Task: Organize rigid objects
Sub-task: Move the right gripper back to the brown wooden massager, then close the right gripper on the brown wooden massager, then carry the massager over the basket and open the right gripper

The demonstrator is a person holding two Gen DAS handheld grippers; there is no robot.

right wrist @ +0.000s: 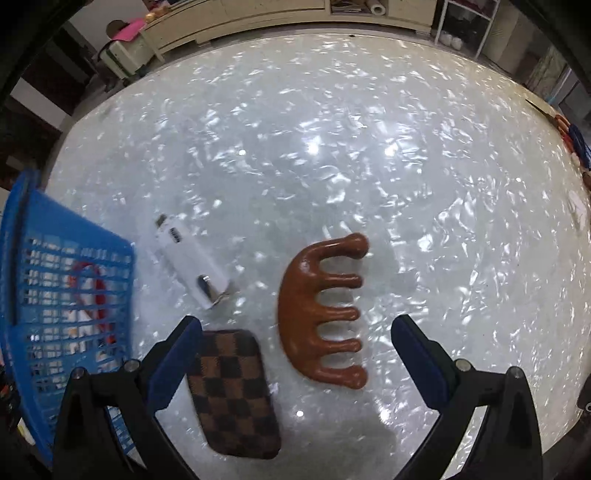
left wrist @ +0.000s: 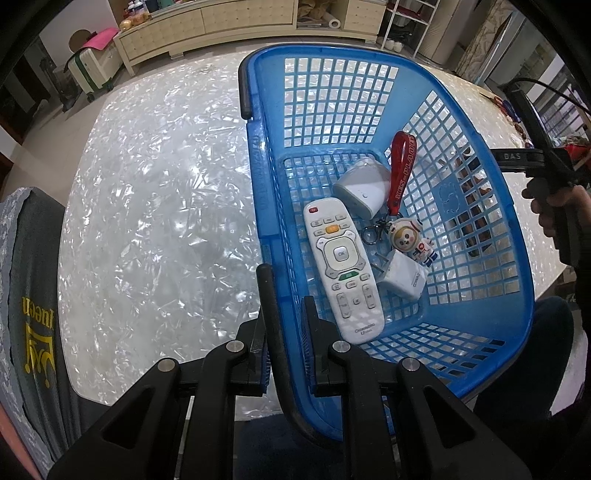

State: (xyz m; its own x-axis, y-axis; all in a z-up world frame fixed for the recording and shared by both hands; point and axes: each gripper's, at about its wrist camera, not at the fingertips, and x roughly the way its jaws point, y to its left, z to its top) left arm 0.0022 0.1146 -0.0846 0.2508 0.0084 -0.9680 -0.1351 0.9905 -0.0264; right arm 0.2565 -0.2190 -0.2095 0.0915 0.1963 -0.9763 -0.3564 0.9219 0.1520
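Observation:
My left gripper [left wrist: 286, 291] is shut on the near rim and black handle of the blue basket [left wrist: 480, 354], which stands tilted. In it lie a white remote [left wrist: 341, 267], a white rounded device [left wrist: 364, 188], a white charger [left wrist: 402, 277] and an astronaut keychain [left wrist: 412, 236] with a red strap. My right gripper [right wrist: 295, 328] is open above the table. A brown wooden comb [right wrist: 317, 314] lies between its fingers, a brown checkered case [right wrist: 234, 395] lies by the left finger [right wrist: 177, 354], and a white plug adapter [right wrist: 192, 262] lies beyond. The basket also shows at the left in the right wrist view [right wrist: 70, 295].
The pearly white table [right wrist: 369, 147] spreads out ahead. A grey chair back [left wrist: 33, 295] stands at the left table edge. The other gripper and the hand holding it [left wrist: 554, 192] show right of the basket. Small items [right wrist: 572, 147] lie at the far right edge. Cabinets [left wrist: 240, 22] stand behind.

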